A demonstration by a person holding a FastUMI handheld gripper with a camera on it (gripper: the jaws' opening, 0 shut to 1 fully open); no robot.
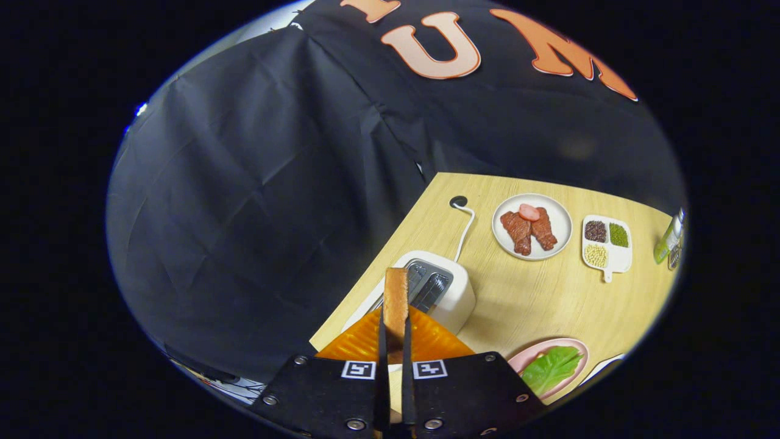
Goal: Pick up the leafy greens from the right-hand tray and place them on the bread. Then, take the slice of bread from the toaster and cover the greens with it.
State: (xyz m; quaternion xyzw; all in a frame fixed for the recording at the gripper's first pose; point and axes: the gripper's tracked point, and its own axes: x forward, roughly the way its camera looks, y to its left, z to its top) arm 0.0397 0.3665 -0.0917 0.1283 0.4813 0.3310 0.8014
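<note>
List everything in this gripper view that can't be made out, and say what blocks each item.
- Bottom bread under the leafy greens on the pink plate: hidden by the greens and the claw body.
- Lower end of the bread slice in the claw: covered by the fingers.
- Toaster front: hidden behind the slice and orange tray.
- Bottle at the table edge: cut off, blurred.
- Divided dish contents: too small to identify.

Bread slice (395, 302) between gripper (395, 341) fingers; toaster (434, 288) just beyond; greens (551, 367) on plate (525, 358) right
</note>
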